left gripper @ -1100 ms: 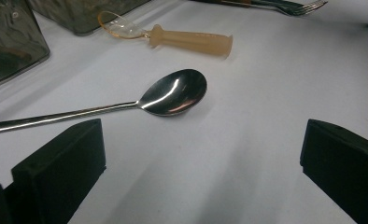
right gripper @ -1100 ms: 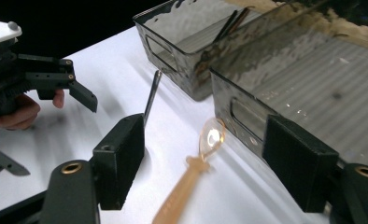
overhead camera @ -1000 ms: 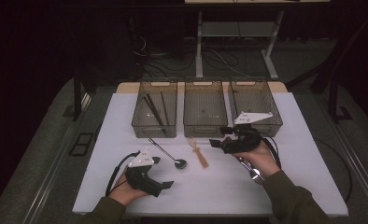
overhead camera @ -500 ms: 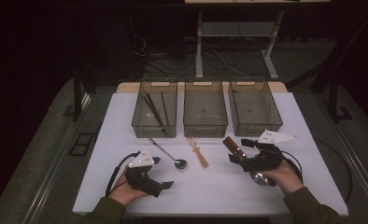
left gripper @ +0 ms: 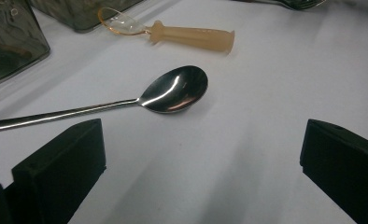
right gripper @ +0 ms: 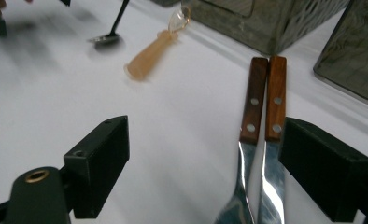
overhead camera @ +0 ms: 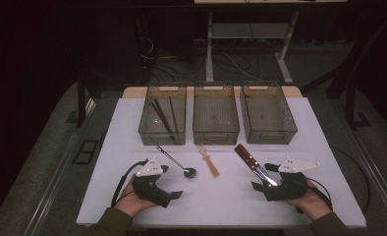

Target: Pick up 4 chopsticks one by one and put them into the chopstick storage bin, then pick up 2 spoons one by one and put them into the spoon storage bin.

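On the white table (overhead camera: 132, 128) the right gripper (overhead camera: 266, 183) sits at about five o'clock, held in the person's right hand (overhead camera: 312, 204), its jaws wide apart after just opening, with nothing pressed between the pads. Two wooden-handled utensils (overhead camera: 250, 162) lie side by side on the table, touching each other, running from the gripper's jaws toward eleven o'clock; in the right gripper view their metal parts (right gripper: 254, 186) lie between the jaws, close to the right-hand one, and the brown riveted handles (right gripper: 264, 95) point away toward the bins. The left gripper (overhead camera: 174, 195) rests at about seven o'clock, jaws open and empty. Just beyond it a metal spoon (left gripper: 173, 91) lies on the table, bowl toward the gripper, and a tan plastic-handled piece (overhead camera: 208, 161) lies at its three o'clock, apart from it. Three clear bins (overhead camera: 216, 135) stand in a row at twelve o'clock; the left one holds dark sticks (overhead camera: 162, 115).
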The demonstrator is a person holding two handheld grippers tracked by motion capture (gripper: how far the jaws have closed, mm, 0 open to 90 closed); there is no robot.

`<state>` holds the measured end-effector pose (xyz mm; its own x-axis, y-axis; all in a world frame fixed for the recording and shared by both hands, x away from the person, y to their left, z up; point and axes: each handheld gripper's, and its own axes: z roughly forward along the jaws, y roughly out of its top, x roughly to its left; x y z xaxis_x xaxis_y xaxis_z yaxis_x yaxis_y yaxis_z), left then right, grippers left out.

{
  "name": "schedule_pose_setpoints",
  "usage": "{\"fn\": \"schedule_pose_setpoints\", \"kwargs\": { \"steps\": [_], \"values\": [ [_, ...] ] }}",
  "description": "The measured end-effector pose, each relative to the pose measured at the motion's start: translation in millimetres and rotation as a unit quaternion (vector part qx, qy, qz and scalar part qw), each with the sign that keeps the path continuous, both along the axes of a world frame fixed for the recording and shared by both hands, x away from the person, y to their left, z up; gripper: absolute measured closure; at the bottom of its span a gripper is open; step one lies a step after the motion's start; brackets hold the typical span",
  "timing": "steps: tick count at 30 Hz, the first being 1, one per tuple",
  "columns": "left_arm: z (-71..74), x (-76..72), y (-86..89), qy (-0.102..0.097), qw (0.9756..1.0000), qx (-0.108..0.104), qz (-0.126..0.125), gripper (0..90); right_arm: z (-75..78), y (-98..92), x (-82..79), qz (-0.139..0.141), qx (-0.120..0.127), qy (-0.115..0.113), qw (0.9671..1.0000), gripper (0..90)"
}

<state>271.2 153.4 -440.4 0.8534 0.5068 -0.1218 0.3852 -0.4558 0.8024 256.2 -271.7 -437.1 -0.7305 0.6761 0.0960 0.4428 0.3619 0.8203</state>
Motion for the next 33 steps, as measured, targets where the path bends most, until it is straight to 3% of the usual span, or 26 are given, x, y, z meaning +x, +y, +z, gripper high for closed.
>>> {"fn": "schedule_pose_setpoints", "kwargs": {
  "steps": [7,10,15,18,21,26,33],
  "values": [
    [1.7,4.3,1.5,0.0,0.9999,0.003,0.012,5.8,-4.6,-11.4,-3.0,-0.006,-0.008,0.005,0.9999,16.1],
    [4.0,9.8,1.8,-0.007,0.9998,0.002,0.017,16.2,-4.2,-12.0,-2.2,-0.013,0.0,0.008,0.9999,16.1],
    [8.6,22.8,1.5,-0.019,0.9992,0.017,0.03,46.4,-4.7,-10.4,-2.2,-0.013,-0.003,0.007,0.9999,16.1],
    [9.5,33.3,1.3,-0.015,0.9981,0.029,0.052,65.2,-5.1,-10.9,-1.6,-0.016,-0.003,0.006,0.9999,16.1],
    [5.8,45.6,-0.7,-0.003,0.9977,0.036,0.057,76.5,-5.0,-11.5,-0.8,-0.019,0.004,0.009,0.9998,16.1],
    [-2.5,64.9,-8.0,0.015,0.9964,0.061,0.057,89.5,-4.5,-10.8,-0.9,-0.019,0.001,0.008,0.9998,16.1],
    [-6.7,83.0,-13.5,0.019,0.9934,0.084,0.076,89.7,-4.4,-11.6,-0.8,-0.023,-0.002,0.004,0.9997,16.1]
  ]
}}
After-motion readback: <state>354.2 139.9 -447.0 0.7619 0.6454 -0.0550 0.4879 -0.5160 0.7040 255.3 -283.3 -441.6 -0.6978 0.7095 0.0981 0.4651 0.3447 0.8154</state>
